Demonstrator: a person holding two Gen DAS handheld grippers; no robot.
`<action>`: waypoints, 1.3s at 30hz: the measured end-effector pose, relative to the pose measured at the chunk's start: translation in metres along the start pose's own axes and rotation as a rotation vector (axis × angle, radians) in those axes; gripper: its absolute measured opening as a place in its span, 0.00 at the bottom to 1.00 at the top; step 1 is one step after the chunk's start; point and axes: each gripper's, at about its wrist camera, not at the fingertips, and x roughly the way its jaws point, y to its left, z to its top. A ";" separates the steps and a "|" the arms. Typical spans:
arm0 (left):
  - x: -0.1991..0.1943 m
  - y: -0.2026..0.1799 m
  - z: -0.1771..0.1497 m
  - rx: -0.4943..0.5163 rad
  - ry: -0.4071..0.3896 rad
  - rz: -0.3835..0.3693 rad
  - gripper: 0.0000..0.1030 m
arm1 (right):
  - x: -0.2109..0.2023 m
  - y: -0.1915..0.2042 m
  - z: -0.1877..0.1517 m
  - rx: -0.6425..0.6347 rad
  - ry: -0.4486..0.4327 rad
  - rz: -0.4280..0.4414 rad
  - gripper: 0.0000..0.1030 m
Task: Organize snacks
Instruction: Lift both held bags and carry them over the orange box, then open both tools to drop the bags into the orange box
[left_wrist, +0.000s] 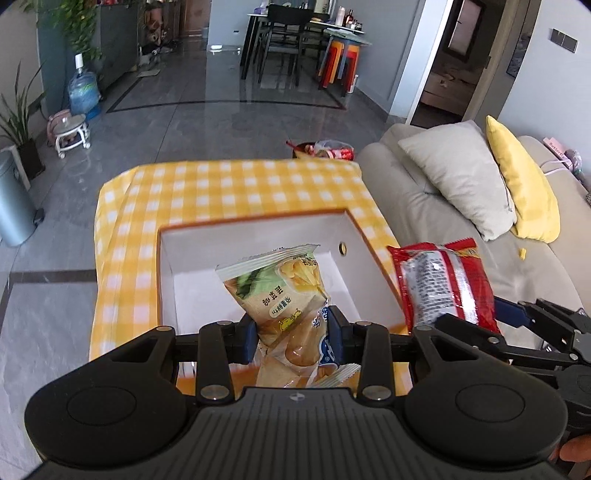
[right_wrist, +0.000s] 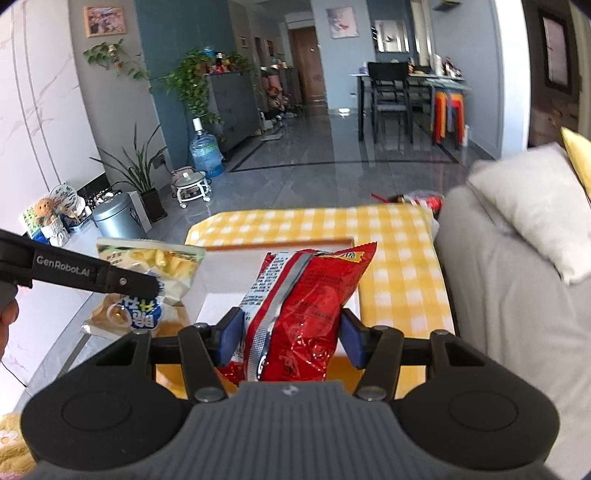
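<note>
Nearest our left camera, the left gripper (left_wrist: 291, 334) was clamped on two snack packets at once: a tan and green chip packet (left_wrist: 275, 284) and, under it, a clear bun packet with blue print (left_wrist: 314, 354), both pinched between the blue pads (left_wrist: 247, 338). They hung above a white box (left_wrist: 258, 236) with an orange rim, which sat on the yellow checked tablecloth (left_wrist: 221, 184).

Our right gripper (right_wrist: 291, 334) was closed on a red snack bag (right_wrist: 299, 306) with a silver seam, its pads (right_wrist: 232, 336) pressing the bag's sides. The bag stood over the box's right edge. A grey sofa (left_wrist: 406, 177) with a beige pillow (left_wrist: 458, 173) and a yellow cushion (left_wrist: 524, 181) stood just beside the table.
</note>
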 end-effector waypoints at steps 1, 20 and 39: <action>0.002 0.000 0.004 0.008 -0.002 0.003 0.41 | 0.005 0.001 0.006 -0.014 -0.001 0.004 0.53; 0.124 0.043 0.040 0.095 0.273 0.070 0.41 | 0.173 -0.023 0.046 -0.120 0.383 0.066 0.53; 0.205 0.020 0.019 0.330 0.450 0.193 0.41 | 0.252 -0.007 0.004 -0.223 0.670 0.022 0.52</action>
